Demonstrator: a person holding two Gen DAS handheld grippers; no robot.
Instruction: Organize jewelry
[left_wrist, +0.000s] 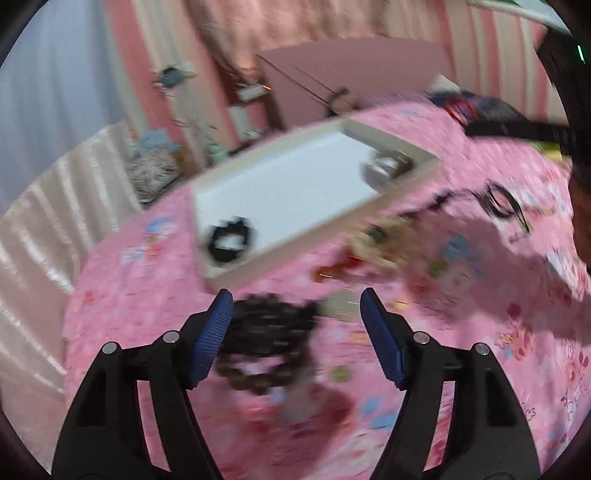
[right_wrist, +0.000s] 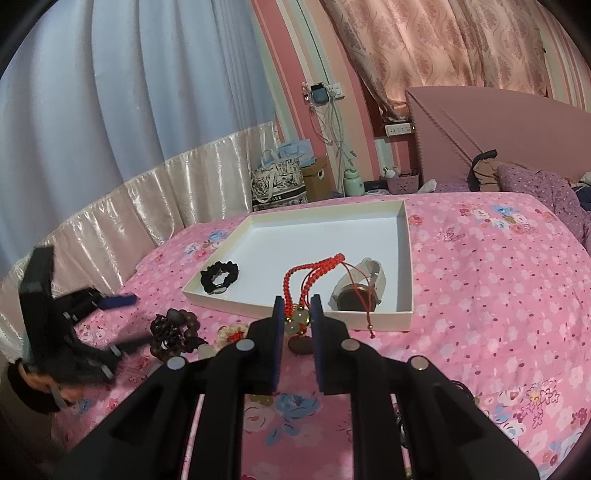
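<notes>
The right gripper (right_wrist: 297, 314) is clamped narrowly on a red beaded bracelet (right_wrist: 295, 286), pinching its pale round beads between the blue pads (right_wrist: 277, 325) while the red strands loop up toward 12 o'clock over the near wall of the white tray (right_wrist: 404, 236). Inside the tray, a black bracelet (right_wrist: 218, 277) lies at the 9 o'clock side and a watch (right_wrist: 358, 291) with a pale strap at the 3 o'clock side, well apart from each other. The tray sits on a pink floral bedspread (right_wrist: 480, 295). The left gripper (left_wrist: 297, 326) is spread wide, hovering over a dark brown bead bracelet (left_wrist: 266, 343) that lies on the bedspread just outside the tray (this view is motion-blurred, so contact cannot be judged). From the right wrist view, that bracelet sits at about 9 o'clock of the right gripper, beside a small cream and red piece (right_wrist: 231, 334).
</notes>
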